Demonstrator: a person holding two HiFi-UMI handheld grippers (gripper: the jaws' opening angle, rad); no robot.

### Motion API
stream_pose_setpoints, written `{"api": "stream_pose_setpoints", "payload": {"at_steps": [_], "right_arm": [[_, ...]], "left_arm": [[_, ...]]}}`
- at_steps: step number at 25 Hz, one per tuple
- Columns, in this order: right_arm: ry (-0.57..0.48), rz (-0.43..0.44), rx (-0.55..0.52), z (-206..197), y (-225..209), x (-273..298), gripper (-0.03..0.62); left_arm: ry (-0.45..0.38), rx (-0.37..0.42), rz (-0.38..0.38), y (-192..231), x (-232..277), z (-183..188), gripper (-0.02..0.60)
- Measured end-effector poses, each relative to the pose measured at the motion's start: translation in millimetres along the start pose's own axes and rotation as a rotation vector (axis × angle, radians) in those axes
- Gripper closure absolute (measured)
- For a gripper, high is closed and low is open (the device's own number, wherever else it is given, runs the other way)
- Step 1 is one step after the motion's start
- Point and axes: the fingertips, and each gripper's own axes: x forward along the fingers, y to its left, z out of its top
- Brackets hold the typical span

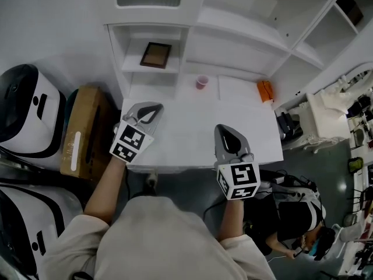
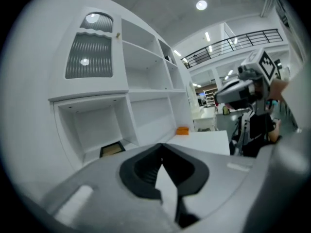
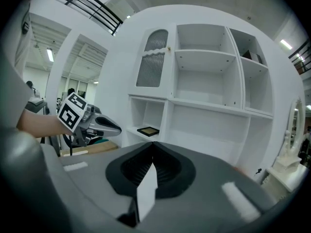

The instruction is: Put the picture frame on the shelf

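On the low shelf (image 1: 135,67) at far left the picture frame (image 1: 155,55) already lies flat, so the left tongs (image 1: 154,107) and right tongs (image 1: 223,130), both pressed together on nothing, are best kept near, over the table (image 1: 192,127).

one picture frame (image 1: 156,55), one cup (image 1: 201,81)
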Motion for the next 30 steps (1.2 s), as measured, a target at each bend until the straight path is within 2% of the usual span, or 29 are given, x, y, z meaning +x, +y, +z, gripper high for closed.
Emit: {"api": "stream_pose_setpoints", "payload": {"at_steps": [7, 12, 22, 30], "right_arm": [[-0.028, 0.028, -0.008, 5, 9, -25, 0.588], [-0.038, 0.054, -0.025, 5, 22, -48, 0.588], [-0.078, 0.094, -0.066, 4, 52, -96, 0.588], [-0.110, 0.114, -0.100, 12, 71, -126, 0.588]], "left_arm": [[-0.043, -0.076, 0.049, -25, -35, 12, 0.578], [-0.047, -0.087, 0.067, -53, -62, 18, 0.578], [-0.058, -0.056, 0.140, -103, -110, 24, 0.578], [-0.067, -0.007, 0.195, -122, -144, 36, 0.578]]}}
